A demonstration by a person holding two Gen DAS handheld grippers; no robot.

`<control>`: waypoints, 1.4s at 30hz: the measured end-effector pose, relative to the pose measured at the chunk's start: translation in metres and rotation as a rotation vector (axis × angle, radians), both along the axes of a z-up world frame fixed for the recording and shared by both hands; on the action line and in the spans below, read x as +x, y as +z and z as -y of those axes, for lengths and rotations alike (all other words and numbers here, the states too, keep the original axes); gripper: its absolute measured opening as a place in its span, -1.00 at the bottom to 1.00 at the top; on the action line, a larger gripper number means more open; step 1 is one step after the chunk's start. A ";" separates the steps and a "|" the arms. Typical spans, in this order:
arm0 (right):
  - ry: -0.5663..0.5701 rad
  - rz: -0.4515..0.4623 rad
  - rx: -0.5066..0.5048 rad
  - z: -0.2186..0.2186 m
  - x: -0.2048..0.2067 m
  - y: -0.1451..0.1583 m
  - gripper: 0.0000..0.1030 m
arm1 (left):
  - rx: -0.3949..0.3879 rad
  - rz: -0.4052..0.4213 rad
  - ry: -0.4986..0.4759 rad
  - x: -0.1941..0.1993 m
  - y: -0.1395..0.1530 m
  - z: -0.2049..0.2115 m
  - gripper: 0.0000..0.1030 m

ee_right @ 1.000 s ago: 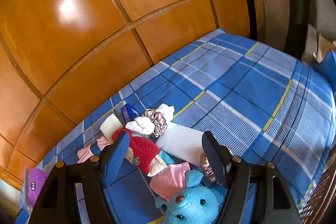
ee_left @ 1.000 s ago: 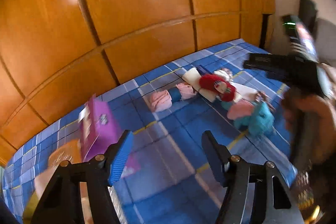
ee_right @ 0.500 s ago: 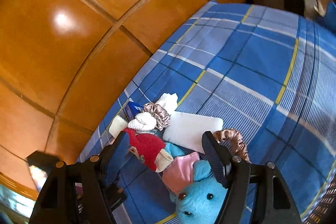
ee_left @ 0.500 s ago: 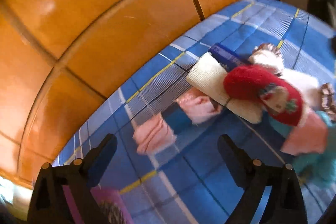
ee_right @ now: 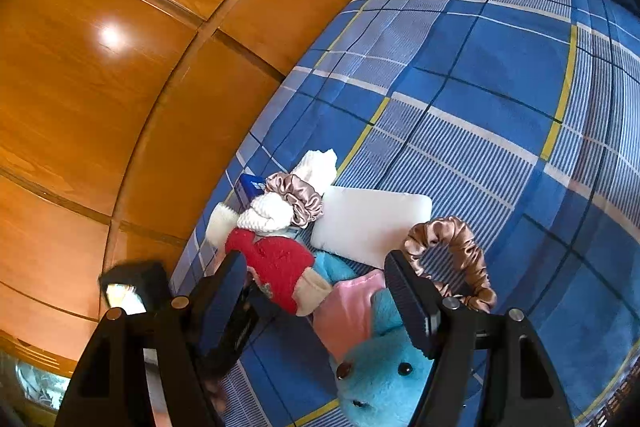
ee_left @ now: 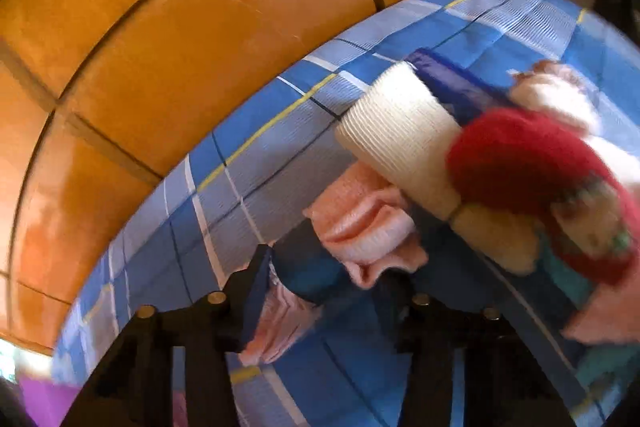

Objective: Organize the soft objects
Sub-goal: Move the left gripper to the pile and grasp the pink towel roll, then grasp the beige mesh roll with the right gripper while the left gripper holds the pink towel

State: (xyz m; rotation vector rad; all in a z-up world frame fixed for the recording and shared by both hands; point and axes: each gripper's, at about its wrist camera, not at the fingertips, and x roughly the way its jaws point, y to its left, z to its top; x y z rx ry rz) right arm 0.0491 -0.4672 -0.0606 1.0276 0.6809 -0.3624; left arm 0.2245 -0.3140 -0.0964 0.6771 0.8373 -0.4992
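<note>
I have the left gripper point(ee_left: 320, 287) low over the blue plaid bedspread point(ee_left: 256, 163), and its jaws are closing around the pink and blue sock point(ee_left: 360, 227) that lies between them. The left finger point(ee_left: 256, 291) sits against the sock's pink end at the lower centre of the frame; the right one is dark and blurred, so I cannot tell whether the pads are pressing yet. Just beyond the sock, up and right in the left wrist view, lies a cream ribbed roll point(ee_left: 400, 143) with a dark blue packet point(ee_left: 452, 83) behind it and a red plush sock point(ee_left: 532, 179) across its lower end. A purple patch point(ee_left: 44, 403) shows at the lower left corner.

My right gripper point(ee_right: 320, 291) hangs with its jaws apart and nothing clamped, above the pile. This view gives me what the left one cuts off: a turquoise plush toy point(ee_right: 376, 379) with a pink ear at the bottom centre, a bronze satin scrunchie point(ee_right: 456, 259) just behind the right finger, a white pad point(ee_right: 372, 223) in the middle, and a second, paler scrunchie point(ee_right: 300, 199) around white knit fabric point(ee_right: 272, 215). The left tool's black body appears at the lower left here, but the pink sock is hidden. Orange wooden panels point(ee_right: 120, 67) fill the upper left of both views.
</note>
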 end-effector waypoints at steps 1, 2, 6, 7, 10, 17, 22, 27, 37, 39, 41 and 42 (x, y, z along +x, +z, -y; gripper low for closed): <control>-0.003 0.007 0.002 0.001 -0.001 0.000 0.41 | -0.023 -0.016 0.012 -0.006 0.003 -0.007 -0.10; -0.005 0.017 0.003 0.001 -0.002 0.001 0.41 | -0.045 -0.034 0.030 -0.013 0.006 -0.017 -0.10; -0.018 0.026 0.010 0.003 -0.005 0.001 0.41 | -0.090 -0.076 0.076 -0.054 0.008 -0.054 -0.10; -0.020 0.025 0.006 0.003 -0.005 0.002 0.41 | -0.100 -0.081 0.081 -0.067 0.009 -0.064 -0.09; 0.006 0.022 -0.006 -0.001 -0.002 0.003 0.41 | -0.119 -0.082 0.084 -0.104 0.008 -0.089 -0.10; 0.213 -0.012 -0.032 -0.030 0.027 0.002 0.41 | -0.179 -0.088 0.088 -0.164 0.012 -0.150 -0.10; 0.375 -0.064 -0.008 -0.063 0.049 -0.008 0.41 | -0.212 -0.078 0.089 -0.182 0.013 -0.179 -0.10; 0.367 -0.138 -0.043 -0.083 0.077 -0.014 0.63 | -0.228 -0.044 0.046 -0.192 0.009 -0.188 -0.10; 0.316 -0.383 -0.146 -0.095 0.145 -0.047 0.62 | -0.298 -0.045 0.036 -0.195 0.010 -0.201 -0.10; 0.353 -0.417 -0.226 -0.104 0.153 -0.046 0.07 | -0.303 -0.045 0.034 -0.195 0.010 -0.202 -0.10; 0.460 -0.436 -0.322 -0.120 0.156 -0.044 0.02 | -0.306 -0.044 0.031 -0.195 0.008 -0.203 -0.09; 0.514 -0.426 -0.333 -0.126 0.154 -0.043 -0.01 | -0.307 -0.042 0.031 -0.195 0.008 -0.203 -0.09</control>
